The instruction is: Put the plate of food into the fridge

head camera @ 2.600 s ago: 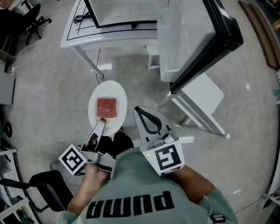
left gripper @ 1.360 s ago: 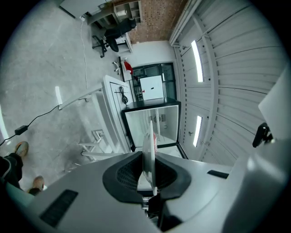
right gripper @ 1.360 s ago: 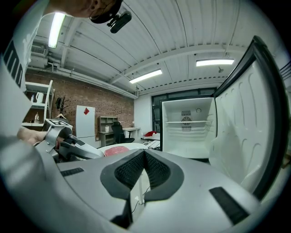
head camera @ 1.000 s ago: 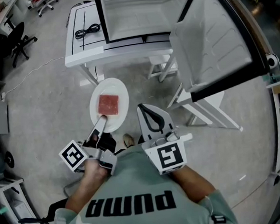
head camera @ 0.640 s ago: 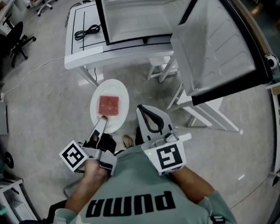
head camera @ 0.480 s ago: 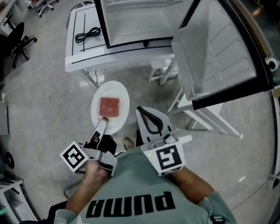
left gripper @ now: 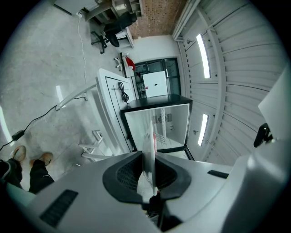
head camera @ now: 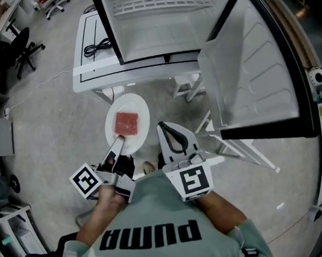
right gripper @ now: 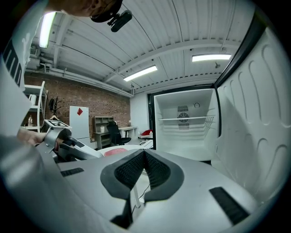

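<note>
Holding a white plate (head camera: 127,103) by its near rim in the left hand-held gripper (head camera: 117,141), with the jaws squeezing narrow on that rim. Carrying a flat red square of food (head camera: 126,123) on the middle of the plate. Holding the plate level in the air, in front of the fridge (head camera: 164,25) and a bit to its left, over the grey floor (head camera: 55,122), not yet inside the fridge.

Seeing the same plate (left gripper: 148,145) edge-on in the left gripper view, standing thin between the two dark pads of the left hand-held gripper (left gripper: 148,170). Showing a bit of the red food (left gripper: 155,138) on one side of it, with the open fridge (left gripper: 159,125) straight behind.

Gripping nothing with the right hand-held gripper (head camera: 165,128), its jaws pressing together. Hanging just right of the plate, in front of the fridge and pointing at it. Looking along the right hand-held gripper (right gripper: 144,155) in its own view, with the dark pads touching at the tip and the white inside of the fridge (right gripper: 184,136) ahead. Showing a wire shelf (right gripper: 184,119) high up inside the fridge.

Standing wide open on the right side of the fridge: the door (head camera: 256,73), with its white inner side facing up.

Looking down on a white desk (head camera: 84,64) at the left side of the fridge, bearing a black cable (head camera: 96,47). Showing a dark office chair (head camera: 24,44) well to the left of the fridge.
</note>
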